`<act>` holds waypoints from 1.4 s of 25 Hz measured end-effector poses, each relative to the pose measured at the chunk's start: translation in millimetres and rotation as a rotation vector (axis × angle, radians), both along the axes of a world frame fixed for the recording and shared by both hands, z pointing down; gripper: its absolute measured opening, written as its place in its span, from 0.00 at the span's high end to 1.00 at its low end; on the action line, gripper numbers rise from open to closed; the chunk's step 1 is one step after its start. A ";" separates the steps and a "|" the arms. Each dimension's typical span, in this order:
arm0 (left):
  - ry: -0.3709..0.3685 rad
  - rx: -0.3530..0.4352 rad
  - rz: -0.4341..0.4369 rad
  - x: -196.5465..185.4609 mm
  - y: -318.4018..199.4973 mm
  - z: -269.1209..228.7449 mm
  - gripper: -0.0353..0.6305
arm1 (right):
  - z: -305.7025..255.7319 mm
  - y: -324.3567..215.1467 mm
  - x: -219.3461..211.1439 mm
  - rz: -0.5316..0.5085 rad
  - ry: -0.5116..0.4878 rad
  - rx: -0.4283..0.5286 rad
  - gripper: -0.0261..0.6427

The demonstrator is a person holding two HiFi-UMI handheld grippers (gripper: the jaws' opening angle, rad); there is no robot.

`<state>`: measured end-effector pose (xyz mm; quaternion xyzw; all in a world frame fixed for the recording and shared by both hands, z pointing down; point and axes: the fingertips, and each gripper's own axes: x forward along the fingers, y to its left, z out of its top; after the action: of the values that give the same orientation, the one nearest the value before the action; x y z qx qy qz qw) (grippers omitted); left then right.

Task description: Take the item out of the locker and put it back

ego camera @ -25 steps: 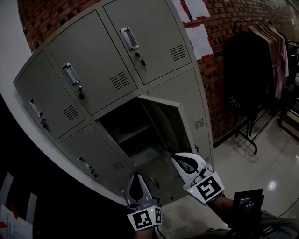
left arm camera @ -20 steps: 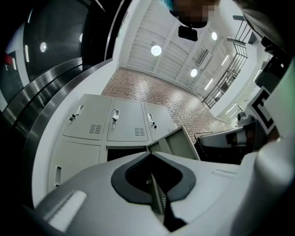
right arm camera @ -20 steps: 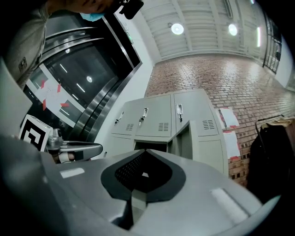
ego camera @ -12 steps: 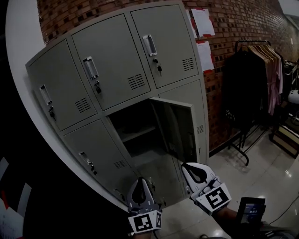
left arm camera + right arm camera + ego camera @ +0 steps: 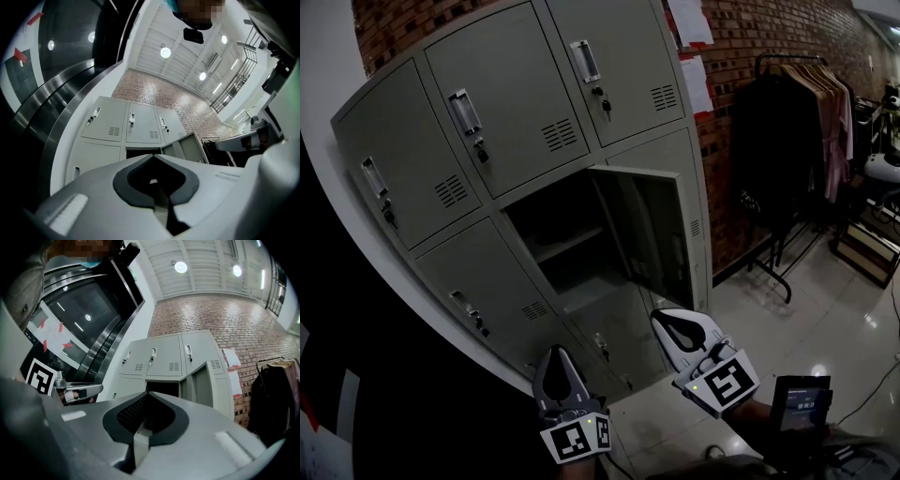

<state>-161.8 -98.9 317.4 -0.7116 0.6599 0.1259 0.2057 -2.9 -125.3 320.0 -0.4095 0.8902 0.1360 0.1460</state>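
Head view: grey steel locker bank (image 5: 506, 103) spans 10 to 1 o'clock of the frame. One dark open compartment (image 5: 567, 258) sits at centre, and its grey hinged metal door (image 5: 652, 234) is swung out at 3 o'clock of the opening.
Task thing: the item shows in no view. Only a thin metal shelf (image 5: 567, 246) can be made out in the dark interior, so whether the item lies inside cannot be told.
Left side: white-shelled left gripper (image 5: 555, 361) with marker cube sits at 6 o'clock of the frame, jaws clenched together on nothing.
Right side: white-shelled right gripper (image 5: 667, 323) with marker cube sits at 5 o'clock, just below the door's lower edge, jaws pressed together and empty.
Stage: the scene fits either an item inside waiting to be fetched or an item already set back.
Risk, door: the right gripper is near the free edge, and a knock could swing the door across the opening.
Risk, jaws: closed tips would shove an item deeper rather than take it.
Risk, dark: with the interior this poorly lit, a gripper could hit the shelf lip unseen.
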 end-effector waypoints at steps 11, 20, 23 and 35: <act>-0.013 -0.023 -0.001 -11.0 -1.0 3.4 0.95 | 3.5 2.5 -11.2 -0.002 -0.009 -0.018 0.96; -0.010 -0.029 0.008 -8.4 -1.9 7.2 0.95 | 6.3 4.4 -11.7 0.009 0.002 -0.014 0.96; -0.007 -0.032 0.007 -5.5 -0.9 3.4 0.95 | 2.5 5.2 -10.2 0.006 0.011 -0.013 0.96; -0.010 -0.028 0.025 6.4 -8.8 4.4 0.95 | 0.4 6.6 -0.2 0.022 0.027 0.030 0.96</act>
<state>-155.4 -107.7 321.9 -0.7232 0.6517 0.1155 0.1975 -3.1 -118.7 320.3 -0.4151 0.8854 0.1565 0.1387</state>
